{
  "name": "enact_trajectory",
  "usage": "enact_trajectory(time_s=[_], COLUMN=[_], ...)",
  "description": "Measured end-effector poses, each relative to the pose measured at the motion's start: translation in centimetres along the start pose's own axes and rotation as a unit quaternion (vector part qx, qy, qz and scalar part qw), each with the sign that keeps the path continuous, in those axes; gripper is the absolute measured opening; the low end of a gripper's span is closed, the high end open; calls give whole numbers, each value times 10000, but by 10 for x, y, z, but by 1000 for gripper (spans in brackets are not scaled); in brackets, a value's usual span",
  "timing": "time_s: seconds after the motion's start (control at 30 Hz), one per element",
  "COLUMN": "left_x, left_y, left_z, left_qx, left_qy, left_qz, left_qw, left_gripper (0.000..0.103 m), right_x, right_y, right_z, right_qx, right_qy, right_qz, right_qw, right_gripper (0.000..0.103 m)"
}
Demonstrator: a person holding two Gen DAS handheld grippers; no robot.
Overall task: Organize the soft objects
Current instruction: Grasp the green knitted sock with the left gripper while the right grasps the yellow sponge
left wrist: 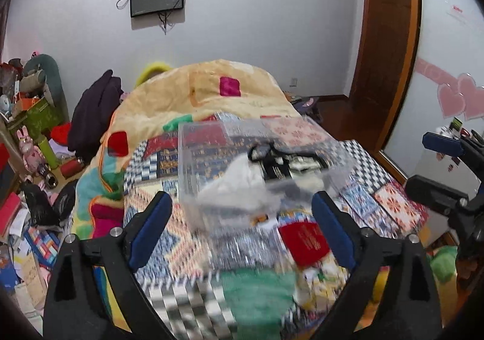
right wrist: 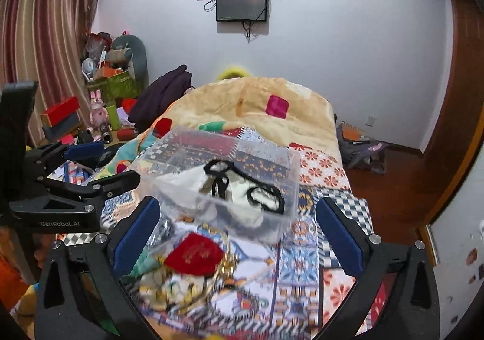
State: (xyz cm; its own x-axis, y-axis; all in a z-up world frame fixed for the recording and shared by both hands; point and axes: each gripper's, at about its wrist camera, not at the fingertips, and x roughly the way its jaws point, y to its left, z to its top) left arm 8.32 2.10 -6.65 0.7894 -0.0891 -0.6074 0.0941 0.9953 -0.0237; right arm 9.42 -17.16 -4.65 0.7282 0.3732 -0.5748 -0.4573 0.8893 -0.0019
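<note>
A clear plastic box (right wrist: 181,140) (left wrist: 187,158) stands on the patterned bed. Inside it lies a white cloth with black trim (right wrist: 242,189) (left wrist: 242,176). A red pouch (right wrist: 193,255) (left wrist: 304,241), a green cloth (left wrist: 257,288) and a yellow-white patterned cloth (right wrist: 169,288) lie on the bed in front of the box. My left gripper (left wrist: 242,228) is open and empty, just before the box. My right gripper (right wrist: 239,237) is open and empty above the red pouch. The left gripper also shows in the right wrist view (right wrist: 99,164), and the right gripper in the left wrist view (left wrist: 438,167).
A cream blanket (right wrist: 257,104) is heaped at the far end of the bed. A dark garment (right wrist: 163,92) lies left of it. Boxes, toys and bottles (right wrist: 99,104) crowd the floor at the left. A bag (right wrist: 360,149) sits on the wooden floor at the right.
</note>
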Motion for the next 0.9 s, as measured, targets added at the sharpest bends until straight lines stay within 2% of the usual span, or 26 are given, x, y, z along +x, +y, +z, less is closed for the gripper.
enact_trajectory(time_s=[0.2, 0.3, 0.5, 0.6, 0.63, 0.7, 0.73, 0.77, 0.8, 0.87, 0.9], left_x=[-7, -6, 5, 7, 7, 9, 10, 13, 14, 16, 18], left_y=[-3, -2, -1, -4, -5, -5, -4, -3, -2, 1, 1], left_z=[-44, -62, -92, -100, -102, -104, -105, -106, -107, -109, -110], left_qx=[30, 1, -121, -124, -102, -68, -79, -103, -126, -189, -212], left_qy=[286, 459, 817, 877, 863, 907, 942, 985, 1010, 1059, 1092], left_qz=[34, 28, 83, 108, 128, 119, 101, 69, 43, -35, -81], left_qw=[9996, 9989, 9965, 9960, 9961, 9958, 9955, 9951, 9948, 9942, 9938], left_gripper=[100, 100, 100, 99, 95, 86, 80, 74, 71, 53, 48], right_x=[-4, 1, 11, 12, 14, 17, 18, 20, 19, 15, 13], right_y=[-6, -8, -4, -4, -5, -8, -8, -9, -9, -10, -11], right_z=[-45, -65, -99, -116, -121, -129, -132, -135, -136, -135, -133], right_qx=[187, 331, 421, 490, 538, 626, 653, 680, 699, 743, 758], right_qy=[465, 797, 1335, 1538, 1621, 1774, 1828, 1882, 1893, 1806, 1755], right_qz=[-75, 29, 170, 179, 189, 249, 269, 271, 265, 283, 295], right_qw=[9987, 9963, 9900, 9867, 9851, 9818, 9806, 9794, 9791, 9803, 9811], right_gripper=[103, 103, 102, 100, 97, 82, 78, 67, 64, 60, 59])
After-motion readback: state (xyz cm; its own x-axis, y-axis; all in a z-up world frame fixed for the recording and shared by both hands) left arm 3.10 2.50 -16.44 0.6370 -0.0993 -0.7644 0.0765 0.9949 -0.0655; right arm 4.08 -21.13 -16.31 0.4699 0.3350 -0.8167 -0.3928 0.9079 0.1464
